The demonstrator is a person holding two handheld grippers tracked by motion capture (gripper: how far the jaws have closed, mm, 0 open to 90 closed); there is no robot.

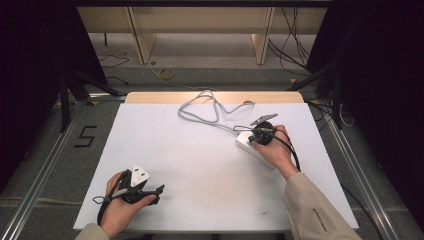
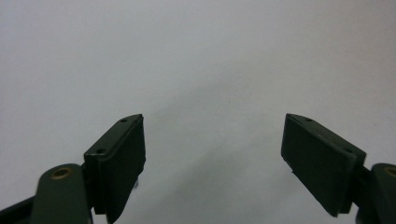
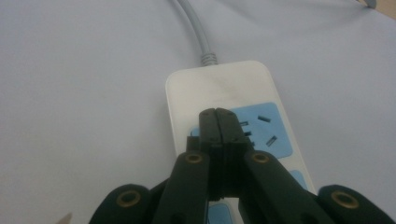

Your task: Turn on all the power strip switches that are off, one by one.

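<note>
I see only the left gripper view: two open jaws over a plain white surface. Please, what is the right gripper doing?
Observer: The right gripper is shut, its tips over the blue socket panel of a white power strip.
Operator: Does it hold anything?
Observer: Nothing is between its pads; whether the tips touch the strip, I cannot tell.
Operator: Where does the strip lie on the table?
Observer: On the right half of the white table, its grey cable looping towards the far edge.
Operator: And my left gripper?
Observer: The left gripper is near the front left corner, far from the strip.
</note>
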